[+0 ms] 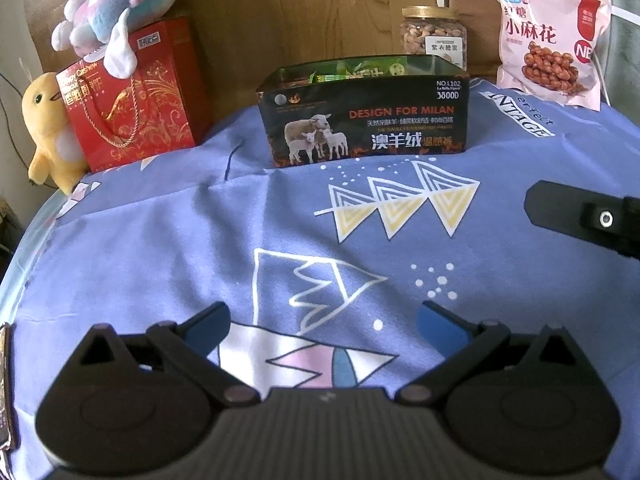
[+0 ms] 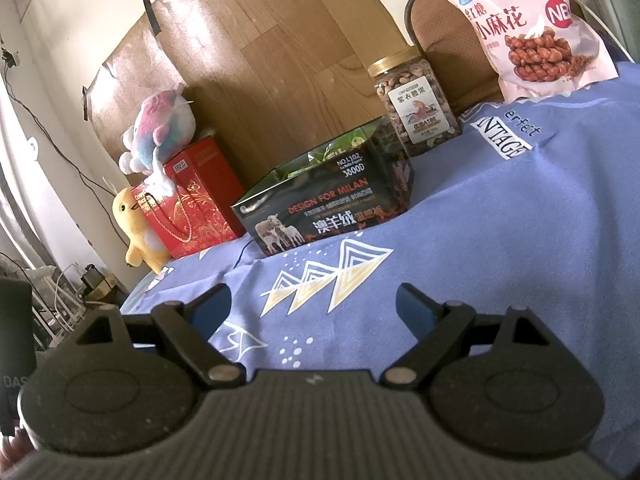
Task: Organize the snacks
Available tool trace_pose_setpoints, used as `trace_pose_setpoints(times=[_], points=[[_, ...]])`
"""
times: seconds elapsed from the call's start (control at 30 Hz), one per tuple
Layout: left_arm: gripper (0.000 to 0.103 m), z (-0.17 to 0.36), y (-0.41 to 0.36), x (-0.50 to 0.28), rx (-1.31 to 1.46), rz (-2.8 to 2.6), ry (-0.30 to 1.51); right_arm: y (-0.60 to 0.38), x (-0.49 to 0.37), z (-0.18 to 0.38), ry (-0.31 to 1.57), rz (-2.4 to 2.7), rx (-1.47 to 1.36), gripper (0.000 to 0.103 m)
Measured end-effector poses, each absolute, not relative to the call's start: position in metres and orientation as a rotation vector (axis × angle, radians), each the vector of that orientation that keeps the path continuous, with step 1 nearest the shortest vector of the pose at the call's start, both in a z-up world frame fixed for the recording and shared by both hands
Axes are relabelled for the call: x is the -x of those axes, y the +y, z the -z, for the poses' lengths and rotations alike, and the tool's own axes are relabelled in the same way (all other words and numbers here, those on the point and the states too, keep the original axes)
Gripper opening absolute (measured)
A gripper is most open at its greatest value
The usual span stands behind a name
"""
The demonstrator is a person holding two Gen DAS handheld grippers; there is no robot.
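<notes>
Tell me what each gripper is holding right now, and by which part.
Nothing is held. The left gripper and the right gripper are both open, with only the blue patterned cloth between their fingers.

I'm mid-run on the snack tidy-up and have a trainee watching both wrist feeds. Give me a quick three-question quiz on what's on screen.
1. True or false: the left tongs are shut on a snack.
2. Multiple choice: what sits on top of the red gift bag? A) nut jar B) pastel plush toy C) pink snack bag
3. Fill in: the open black box already holds ____ packets.

Key:
1. False; both the left and the right tongs are open and empty over the blue cloth.
2. B, the pastel plush toy. The nut jar and pink snack bag stand behind the box.
3. Green.
</notes>
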State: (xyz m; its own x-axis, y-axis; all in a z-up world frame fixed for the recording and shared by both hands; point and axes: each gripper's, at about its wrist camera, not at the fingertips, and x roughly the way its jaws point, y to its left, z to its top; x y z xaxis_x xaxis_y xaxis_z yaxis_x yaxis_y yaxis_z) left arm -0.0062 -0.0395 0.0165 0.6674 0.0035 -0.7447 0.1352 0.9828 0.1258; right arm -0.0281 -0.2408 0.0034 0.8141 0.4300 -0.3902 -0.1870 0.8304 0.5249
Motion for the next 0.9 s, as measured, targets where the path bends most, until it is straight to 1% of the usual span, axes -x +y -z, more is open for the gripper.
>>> trace_pose_setpoints(times=[0.9], points=[[0.103, -0.0185, -0.0323, 0.0077, -0.128, 0.109, 0.839, -0.2402, 0.0288, -0.0035, 0.522, -0.338, -0.489, 0.091]])
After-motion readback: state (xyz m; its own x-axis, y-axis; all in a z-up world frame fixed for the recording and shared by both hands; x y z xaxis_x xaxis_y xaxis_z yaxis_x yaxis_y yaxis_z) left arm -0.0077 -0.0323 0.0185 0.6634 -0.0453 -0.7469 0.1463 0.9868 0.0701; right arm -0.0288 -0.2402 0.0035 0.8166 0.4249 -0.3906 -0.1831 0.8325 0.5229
